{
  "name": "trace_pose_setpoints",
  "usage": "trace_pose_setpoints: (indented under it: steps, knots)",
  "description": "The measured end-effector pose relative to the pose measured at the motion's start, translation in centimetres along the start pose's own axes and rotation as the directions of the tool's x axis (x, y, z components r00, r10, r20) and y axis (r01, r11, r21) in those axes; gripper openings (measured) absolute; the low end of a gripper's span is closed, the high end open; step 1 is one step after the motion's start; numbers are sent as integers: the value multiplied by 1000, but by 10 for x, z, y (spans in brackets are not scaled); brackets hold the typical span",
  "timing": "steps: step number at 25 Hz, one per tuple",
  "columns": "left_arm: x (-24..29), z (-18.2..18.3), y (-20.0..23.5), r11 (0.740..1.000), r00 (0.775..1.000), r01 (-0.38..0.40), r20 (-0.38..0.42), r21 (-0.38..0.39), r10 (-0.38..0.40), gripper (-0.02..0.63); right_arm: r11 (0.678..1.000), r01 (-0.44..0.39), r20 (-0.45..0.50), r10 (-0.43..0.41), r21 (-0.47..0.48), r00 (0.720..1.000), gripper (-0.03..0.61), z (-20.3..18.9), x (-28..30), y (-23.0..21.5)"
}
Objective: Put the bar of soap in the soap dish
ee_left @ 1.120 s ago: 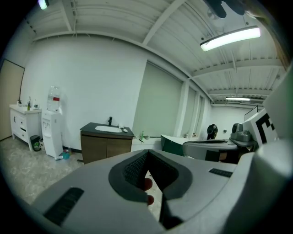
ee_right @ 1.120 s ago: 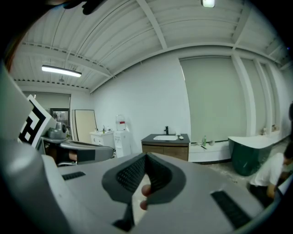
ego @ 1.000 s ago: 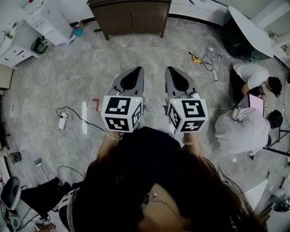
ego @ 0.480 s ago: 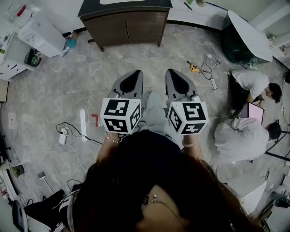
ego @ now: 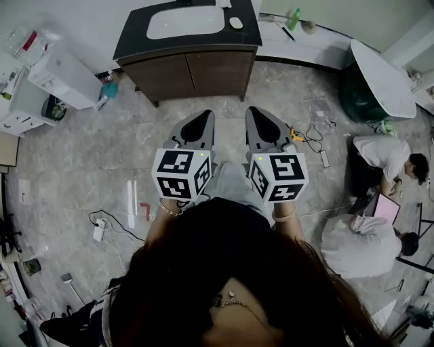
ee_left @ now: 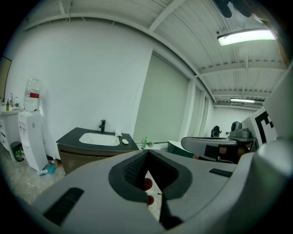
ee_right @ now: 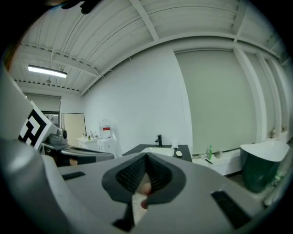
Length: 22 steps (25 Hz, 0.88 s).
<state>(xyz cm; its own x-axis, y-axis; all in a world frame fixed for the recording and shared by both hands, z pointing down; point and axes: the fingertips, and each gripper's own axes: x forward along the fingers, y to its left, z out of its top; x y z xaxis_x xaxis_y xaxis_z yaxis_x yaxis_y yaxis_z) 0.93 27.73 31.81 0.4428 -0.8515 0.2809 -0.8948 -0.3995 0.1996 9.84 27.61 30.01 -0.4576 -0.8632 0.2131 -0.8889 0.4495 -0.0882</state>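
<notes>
A dark vanity (ego: 186, 42) with a white sink (ego: 184, 22) stands ahead across the floor. A small pale oval, probably the bar of soap (ego: 235, 22), lies on the counter right of the basin; it also shows as the oval (ee_left: 125, 141) in the left gripper view and as the oval (ee_right: 179, 154) in the right gripper view. A small white object (ego: 224, 3) sits at the counter's back edge; I cannot tell whether it is the soap dish. My left gripper (ego: 201, 115) and right gripper (ego: 257, 112) are side by side, well short of the vanity, both shut and empty.
A water dispenser (ego: 62, 73) stands left of the vanity, and a white bathtub (ego: 383, 78) with a green side at the right. Cables and a power strip (ego: 99, 230) lie on the floor at left, tools and wires (ego: 313, 139) at right. Two people (ego: 383, 162) crouch at far right.
The vanity has come into fuller view and nearer, its sink and counter now visible. Both grippers stay side by side, shut, carried forward together.
</notes>
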Motion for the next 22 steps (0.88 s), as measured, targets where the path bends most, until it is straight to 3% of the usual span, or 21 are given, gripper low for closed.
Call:
trace_pose_setpoints:
  steps: [7,14,22]
  knots:
    - [84,46,27,999,999,-36,5,-24,36,-3,999,-39,10,39,-3,999,9,38,78,-56]
    - [131,46,67,993,995,-95,-34,-70,92,-3,998,-55,-33,55,17,998,9,33,145,-87]
    - [213,69,112,996,998,-56,-38,-65,53,-3,1000,-12,-60,13,20,998,9,34,224,-125]
